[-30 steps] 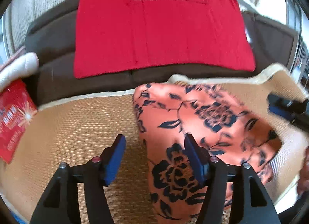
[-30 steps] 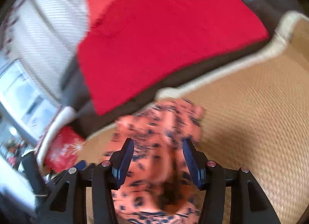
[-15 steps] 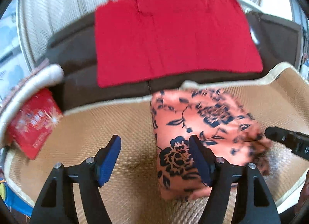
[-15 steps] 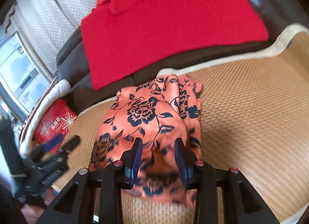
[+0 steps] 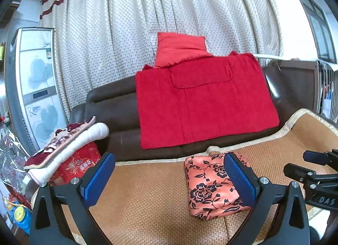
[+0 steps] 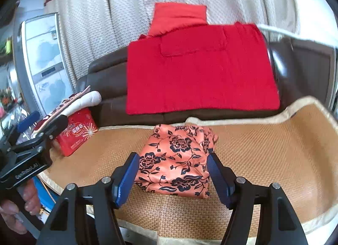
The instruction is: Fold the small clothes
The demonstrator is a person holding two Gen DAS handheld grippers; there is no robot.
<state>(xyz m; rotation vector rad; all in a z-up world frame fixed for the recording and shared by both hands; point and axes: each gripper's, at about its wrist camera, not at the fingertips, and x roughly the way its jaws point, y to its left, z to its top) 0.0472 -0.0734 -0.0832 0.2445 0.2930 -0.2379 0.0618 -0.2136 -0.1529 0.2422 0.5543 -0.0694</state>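
Nearest to me, the right hand-held gripper (image 6: 172,178) hangs above the woven mat (image 6: 264,160) with its blue pads spread wide and nothing between them; the left hand-held gripper (image 5: 169,179) is the same, jaws apart and empty, raised clear of the surface. Both look lifted off on purpose, as one does after letting go of cloth so the folds are not dragged loose.

Just beyond the fingertips lies the floral garment (image 6: 179,160), orange with dark blue roses, gathered into a compact, thick packet resting flat on the mat. From the left-side view the same floral garment (image 5: 213,183) sits to the right of centre, partly behind that gripper's right pad. Its far end looks a little bunched, not squared, so I'd judge the fold essentially made, with perhaps a tidy-up or a move to a pile left. It sits near the back edge of the mat, probably to leave the open weave in front free as working room.

To the left, at the mat's edge, a red box (image 6: 77,132) sits under a rolled quilt (image 5: 69,141). Behind the mat rises the brown sofa back (image 5: 114,105), with a red knitted cloth (image 5: 202,101) draped smoothly over it, out of the way of the folding area. Farthest off hang the cream curtains (image 5: 126,23), and a tall grey appliance (image 5: 33,82) stands at the left.
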